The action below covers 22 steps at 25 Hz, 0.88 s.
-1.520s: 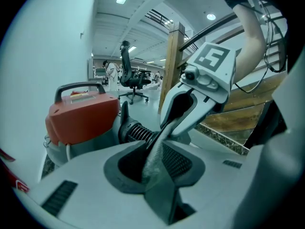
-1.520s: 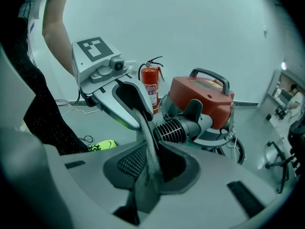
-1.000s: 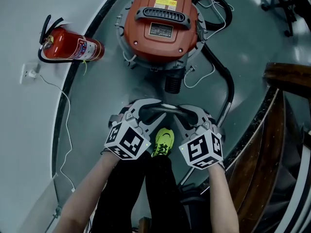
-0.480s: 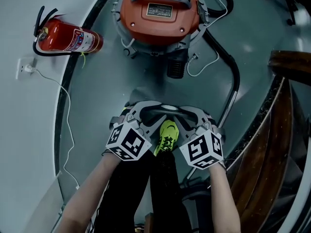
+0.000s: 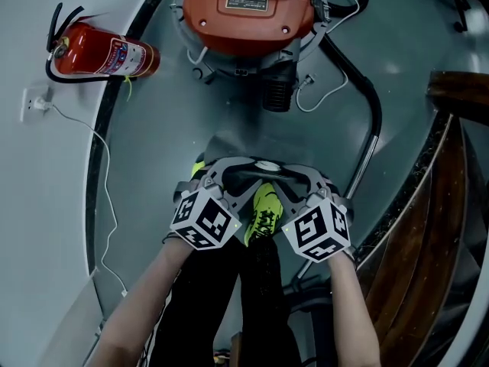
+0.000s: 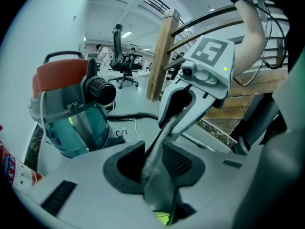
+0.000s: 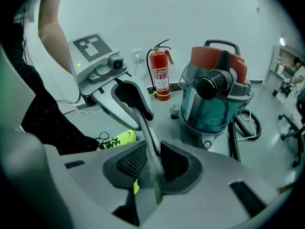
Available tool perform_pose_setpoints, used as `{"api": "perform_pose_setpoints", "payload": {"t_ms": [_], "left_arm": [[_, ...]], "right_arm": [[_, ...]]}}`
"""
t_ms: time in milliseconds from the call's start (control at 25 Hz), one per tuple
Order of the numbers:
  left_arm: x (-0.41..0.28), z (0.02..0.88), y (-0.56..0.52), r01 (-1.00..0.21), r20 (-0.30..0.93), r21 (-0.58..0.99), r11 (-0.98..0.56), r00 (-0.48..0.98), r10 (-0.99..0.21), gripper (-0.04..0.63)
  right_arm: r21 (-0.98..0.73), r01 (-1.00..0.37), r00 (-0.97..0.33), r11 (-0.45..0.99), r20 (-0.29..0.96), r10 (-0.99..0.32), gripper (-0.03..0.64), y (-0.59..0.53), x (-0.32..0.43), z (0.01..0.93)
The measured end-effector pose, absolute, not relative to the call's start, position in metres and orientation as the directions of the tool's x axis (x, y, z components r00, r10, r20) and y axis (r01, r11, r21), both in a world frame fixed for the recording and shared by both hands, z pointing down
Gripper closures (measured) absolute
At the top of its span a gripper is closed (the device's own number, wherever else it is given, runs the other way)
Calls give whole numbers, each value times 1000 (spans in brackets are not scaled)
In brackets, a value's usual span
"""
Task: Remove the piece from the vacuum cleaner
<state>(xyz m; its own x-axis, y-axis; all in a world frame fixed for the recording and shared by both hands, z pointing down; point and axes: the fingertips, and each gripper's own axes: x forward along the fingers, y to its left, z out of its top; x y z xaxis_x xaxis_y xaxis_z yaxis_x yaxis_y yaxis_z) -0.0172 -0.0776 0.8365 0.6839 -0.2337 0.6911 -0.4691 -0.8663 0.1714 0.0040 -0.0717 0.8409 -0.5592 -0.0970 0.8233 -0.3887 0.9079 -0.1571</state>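
While the vacuum cleaner [image 5: 248, 14] stands on the floor [image 5: 160, 144] ahead, the left gripper [image 6: 153, 162] and the right gripper [image 7: 152, 163] each clamp, nearly closed, one end of a thin grey piece [image 7: 148, 140] stretched between them, clear of the machine

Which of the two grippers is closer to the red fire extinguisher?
Left. In the head view the left gripper is down and right of the fire extinguisher; the right gripper lies farther right, past the left one.

Vacuum cleaner [image 5: 248, 14] — glossy plastic; piece [image 6: 153, 151] — matt.
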Motion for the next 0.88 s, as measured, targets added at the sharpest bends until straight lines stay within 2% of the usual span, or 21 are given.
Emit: {"api": "perform_pose_setpoints", "payload": {"t_ms": [640,880], "left_arm": [[-13,848,-91,-475,662,168,-864,704,-258,469],[-22,850,-101,-506,656,159,-848,696,-292,402]], "right_arm": [[-205,-471,-574,858,810,-121,517,-83,8,854],[-258,-519,-589,815,799,-122,457,-86,11,858]]}}
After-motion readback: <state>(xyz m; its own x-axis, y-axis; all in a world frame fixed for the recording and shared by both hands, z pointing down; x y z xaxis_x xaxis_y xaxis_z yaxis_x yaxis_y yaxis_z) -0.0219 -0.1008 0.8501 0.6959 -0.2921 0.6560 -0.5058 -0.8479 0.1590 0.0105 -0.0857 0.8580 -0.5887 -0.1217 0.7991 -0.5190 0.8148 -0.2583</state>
